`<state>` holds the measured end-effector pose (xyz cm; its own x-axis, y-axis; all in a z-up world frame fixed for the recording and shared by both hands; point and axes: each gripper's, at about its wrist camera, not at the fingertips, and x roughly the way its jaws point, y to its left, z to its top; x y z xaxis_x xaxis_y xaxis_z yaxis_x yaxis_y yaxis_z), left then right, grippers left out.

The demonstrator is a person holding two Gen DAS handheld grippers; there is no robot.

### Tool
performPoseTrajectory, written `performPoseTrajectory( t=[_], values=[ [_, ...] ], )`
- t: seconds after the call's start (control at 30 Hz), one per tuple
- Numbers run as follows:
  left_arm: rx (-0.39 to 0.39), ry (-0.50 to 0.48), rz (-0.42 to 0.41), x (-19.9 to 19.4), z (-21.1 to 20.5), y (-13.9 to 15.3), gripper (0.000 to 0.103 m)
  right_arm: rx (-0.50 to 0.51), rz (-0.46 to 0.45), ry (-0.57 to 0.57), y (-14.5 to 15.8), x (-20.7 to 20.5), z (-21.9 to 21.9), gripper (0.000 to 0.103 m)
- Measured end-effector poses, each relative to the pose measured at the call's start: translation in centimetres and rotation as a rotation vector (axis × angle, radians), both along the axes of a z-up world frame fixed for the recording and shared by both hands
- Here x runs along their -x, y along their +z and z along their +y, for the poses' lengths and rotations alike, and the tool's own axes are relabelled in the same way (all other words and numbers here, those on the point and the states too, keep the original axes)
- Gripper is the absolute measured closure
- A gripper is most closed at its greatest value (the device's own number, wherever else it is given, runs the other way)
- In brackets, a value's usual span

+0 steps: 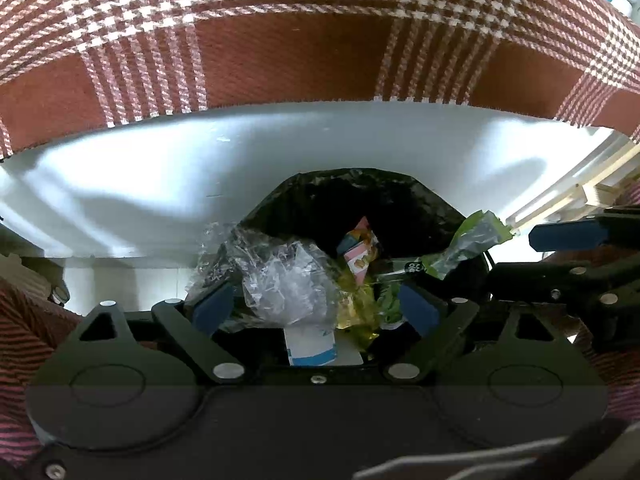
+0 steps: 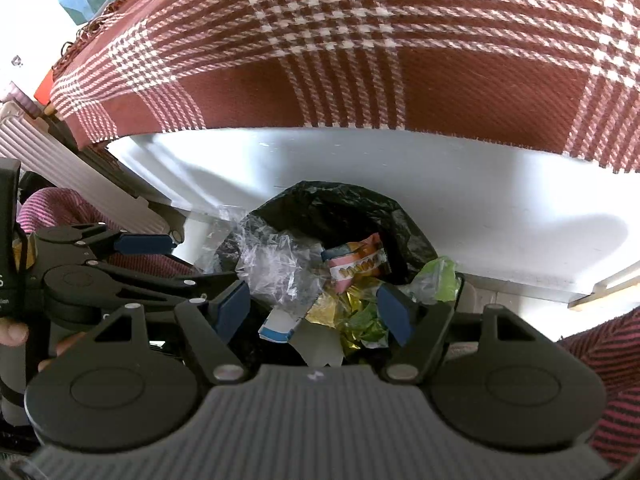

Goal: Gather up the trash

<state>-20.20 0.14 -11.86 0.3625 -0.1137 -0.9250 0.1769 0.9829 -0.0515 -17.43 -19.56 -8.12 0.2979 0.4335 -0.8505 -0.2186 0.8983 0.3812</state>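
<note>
Below the white table edge [image 1: 280,152], just this side of the hanging plaid cloth [image 1: 280,40], a bin lined with a black bag [image 1: 352,196] stands nearly full. On top lie crumpled clear plastic [image 1: 276,280], a pink-and-orange snack wrapper [image 1: 360,252], gold foil [image 1: 356,312], a green wrapper [image 1: 468,248] draped over the right rim, and a white-and-blue carton [image 1: 310,346] at the near side. Judging by this heap, most of the collecting looks done; no loose trash shows on the cloth or table, though little of the room is visible.

Both claws hang over the bin mouth. The left gripper [image 1: 316,310] stands wide, its blue pads flanking the plastic and foil without pressing them. The right gripper [image 2: 314,314] is also spread wide and holds nothing; the trash lies beneath and between its fingers.
</note>
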Motion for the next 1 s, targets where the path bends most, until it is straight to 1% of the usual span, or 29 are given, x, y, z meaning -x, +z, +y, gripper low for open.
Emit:
performPoseTrajectory(
  t=[0.1,0.43,0.47,0.57,0.73,1.0],
  values=[
    [-0.007,0.000,-0.004,0.00,-0.03,-0.01,0.007,0.000,0.001,-0.003,-0.01,0.02,-0.03,0.022],
    [0.013,0.012,0.007,-0.20,0.32,-0.24,0.004,0.010,-0.005,-0.006,0.10,0.08,-0.01,0.022],
    [0.006,0.013,0.017,-0.20,0.33,-0.27,0.003,0.010,-0.005,-0.006,0.09,0.07,-0.03,0.022],
    [0.016,0.025,0.023,-0.26,0.44,-0.40,0.002,0.014,-0.006,-0.008,0.16,0.06,-0.11,0.022],
    [0.021,0.043,0.034,-0.43,0.39,-0.66,0.002,0.018,-0.007,-0.014,0.24,-0.03,-0.23,0.022],
    [0.022,0.043,0.028,-0.45,0.29,-0.76,0.003,0.022,-0.013,-0.012,0.30,0.04,0.10,0.022]
  ],
)
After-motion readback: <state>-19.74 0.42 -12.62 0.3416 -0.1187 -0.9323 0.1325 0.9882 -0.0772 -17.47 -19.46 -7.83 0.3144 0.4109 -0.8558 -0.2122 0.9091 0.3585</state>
